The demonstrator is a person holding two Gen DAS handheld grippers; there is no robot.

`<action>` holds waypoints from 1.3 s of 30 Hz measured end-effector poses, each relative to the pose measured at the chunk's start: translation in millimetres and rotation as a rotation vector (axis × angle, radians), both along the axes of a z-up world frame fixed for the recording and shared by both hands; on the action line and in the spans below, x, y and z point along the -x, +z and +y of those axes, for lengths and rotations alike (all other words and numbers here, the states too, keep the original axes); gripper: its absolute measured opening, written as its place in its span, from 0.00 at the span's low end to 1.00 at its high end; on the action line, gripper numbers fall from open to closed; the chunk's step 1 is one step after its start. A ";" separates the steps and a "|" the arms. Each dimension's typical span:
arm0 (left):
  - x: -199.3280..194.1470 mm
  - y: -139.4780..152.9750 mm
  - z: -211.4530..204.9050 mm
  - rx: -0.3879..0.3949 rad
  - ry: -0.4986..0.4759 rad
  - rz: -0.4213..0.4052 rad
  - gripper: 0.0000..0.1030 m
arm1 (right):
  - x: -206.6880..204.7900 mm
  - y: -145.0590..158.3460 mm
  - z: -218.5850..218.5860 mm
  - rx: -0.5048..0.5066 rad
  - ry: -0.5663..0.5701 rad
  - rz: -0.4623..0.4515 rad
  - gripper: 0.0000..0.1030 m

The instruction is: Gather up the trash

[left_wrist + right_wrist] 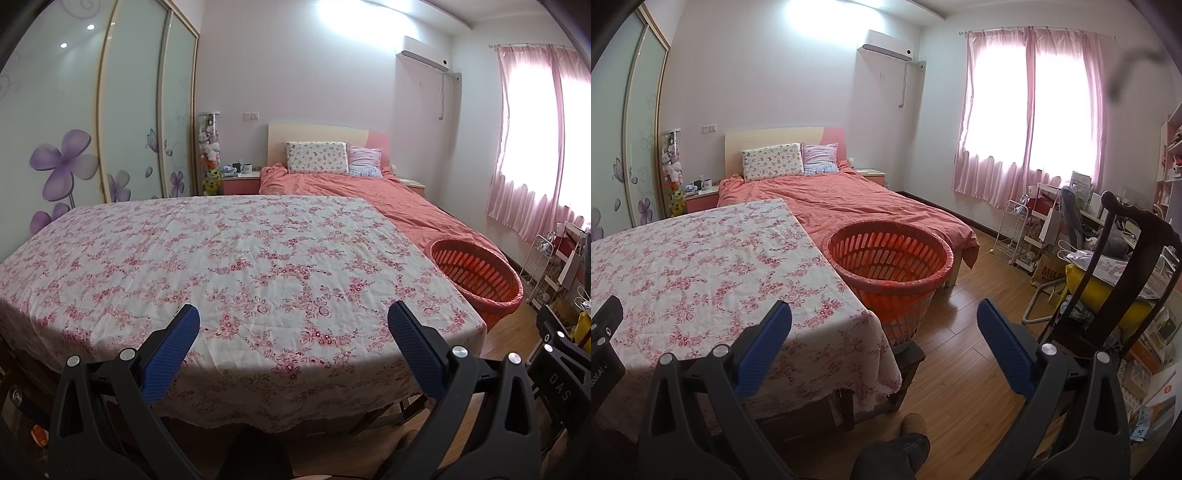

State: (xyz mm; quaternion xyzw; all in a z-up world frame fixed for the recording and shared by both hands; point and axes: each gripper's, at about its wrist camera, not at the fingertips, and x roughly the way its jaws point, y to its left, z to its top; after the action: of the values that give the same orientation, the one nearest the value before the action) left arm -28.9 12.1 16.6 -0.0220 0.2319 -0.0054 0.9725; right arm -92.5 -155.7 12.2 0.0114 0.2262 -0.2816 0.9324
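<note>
A table under a pink-flowered white cloth (pixel 229 266) (pixel 687 258) fills the middle of the left wrist view; no trash shows on it. An orange slotted basket (pixel 476 277) (pixel 890 266) stands on a small dark stool at the table's right end. My left gripper (pixel 293 325) hovers open over the table's near edge, nothing between its blue pads. My right gripper (pixel 884 321) is open too, held above the table's near right corner and the floor, short of the basket. The left gripper's black body (pixel 604 339) shows at the right wrist view's left edge.
A bed with an orange cover (pixel 857 206) lies behind the table and basket. A dark wooden chair (pixel 1115 280) loaded with yellow and grey items stands at right, by cluttered shelves and a white rack (pixel 1015 229). A person's knee and shoe (pixel 908 443) show below, over wooden floor (pixel 964 369).
</note>
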 end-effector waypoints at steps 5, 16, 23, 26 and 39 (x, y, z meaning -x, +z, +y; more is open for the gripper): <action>-1.3 -0.7 1.1 0.001 0.001 0.006 0.98 | 0.5 0.5 -0.8 0.000 0.000 0.000 0.95; -1.8 -1.2 1.5 0.002 0.001 0.014 0.98 | -0.3 -0.8 1.5 -0.003 0.001 0.001 0.95; -1.9 -1.3 1.6 0.002 0.000 0.015 0.98 | 0.0 -1.1 1.5 -0.004 0.001 0.001 0.95; -1.9 -1.5 0.8 0.002 0.000 0.015 0.98 | 0.1 -0.8 1.2 -0.004 0.001 0.001 0.95; -1.6 -4.0 1.3 0.001 0.002 0.021 0.98 | 0.3 0.3 -1.1 -0.006 0.001 0.002 0.95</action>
State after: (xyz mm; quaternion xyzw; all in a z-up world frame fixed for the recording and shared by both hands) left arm -27.3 13.4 12.6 -0.0228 0.2420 -0.0046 0.9700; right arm -92.8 -156.8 12.5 0.0138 0.2280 -0.2804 0.9323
